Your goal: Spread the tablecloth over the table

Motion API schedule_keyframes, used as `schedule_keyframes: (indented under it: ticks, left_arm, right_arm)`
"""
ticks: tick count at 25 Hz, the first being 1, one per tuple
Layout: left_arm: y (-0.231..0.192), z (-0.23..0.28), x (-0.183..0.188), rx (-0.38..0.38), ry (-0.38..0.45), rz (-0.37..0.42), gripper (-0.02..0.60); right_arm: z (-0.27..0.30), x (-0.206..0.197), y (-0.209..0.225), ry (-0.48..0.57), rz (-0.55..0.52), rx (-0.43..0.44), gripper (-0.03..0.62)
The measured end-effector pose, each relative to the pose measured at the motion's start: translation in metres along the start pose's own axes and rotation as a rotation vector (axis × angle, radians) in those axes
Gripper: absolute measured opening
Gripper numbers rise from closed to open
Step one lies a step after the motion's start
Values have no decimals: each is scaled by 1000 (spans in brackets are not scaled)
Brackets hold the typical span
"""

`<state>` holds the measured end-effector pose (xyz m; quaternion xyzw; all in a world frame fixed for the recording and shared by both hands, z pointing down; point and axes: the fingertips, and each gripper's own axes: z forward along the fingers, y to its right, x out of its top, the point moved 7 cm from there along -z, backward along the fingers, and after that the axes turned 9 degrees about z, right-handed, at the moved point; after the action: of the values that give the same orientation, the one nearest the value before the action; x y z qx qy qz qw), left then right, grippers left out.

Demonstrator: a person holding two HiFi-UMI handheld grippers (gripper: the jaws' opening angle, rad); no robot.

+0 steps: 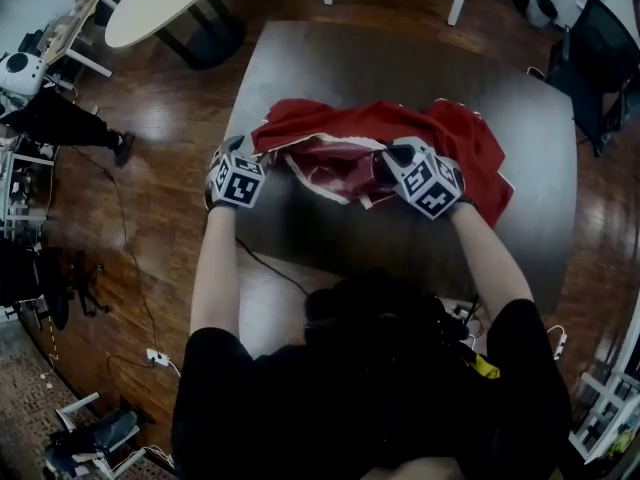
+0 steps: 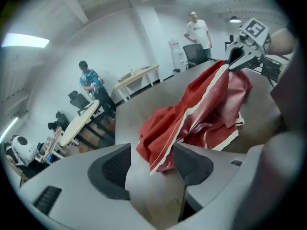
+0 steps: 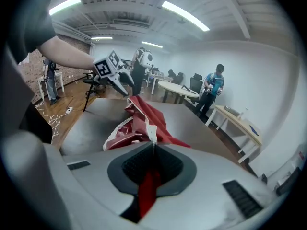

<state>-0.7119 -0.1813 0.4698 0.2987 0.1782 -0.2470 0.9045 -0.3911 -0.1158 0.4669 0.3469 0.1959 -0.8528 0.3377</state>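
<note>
A red tablecloth (image 1: 400, 138) with a white border lies bunched on the dark table (image 1: 340, 68). My right gripper (image 1: 388, 158) is shut on its near edge. In the right gripper view a red strip of the tablecloth (image 3: 141, 121) runs down between the closed pads of the right gripper (image 3: 152, 150). My left gripper (image 1: 264, 151) is at the cloth's left end. In the left gripper view the left gripper (image 2: 151, 159) stands open, and a hanging corner of the tablecloth (image 2: 201, 114) sits in the gap, close to the right pad (image 2: 189, 164) and not pinched.
A white oval table (image 1: 160, 3) stands at the far left on the wooden floor. Cables (image 1: 120, 228) trail on the floor to my left. A dark chair (image 1: 600, 58) is at the far right. People stand in the background (image 2: 91, 83) beside desks.
</note>
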Motion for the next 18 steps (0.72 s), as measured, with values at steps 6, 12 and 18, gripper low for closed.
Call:
schedule_keyframes:
  ticks: [6,12,18]
  left_arm:
    - [136,-19,80,-306,354,145,235]
    - [202,21,115,-384,327,32,225]
    - [209,24,150,-392,338,-57,227]
  right_arm:
    - [-18,11,-32,11,-105,-102,126]
    - [-105,-71,-11,10,43,-304,221]
    - [-110,-216,-15,-219,208,-440,330]
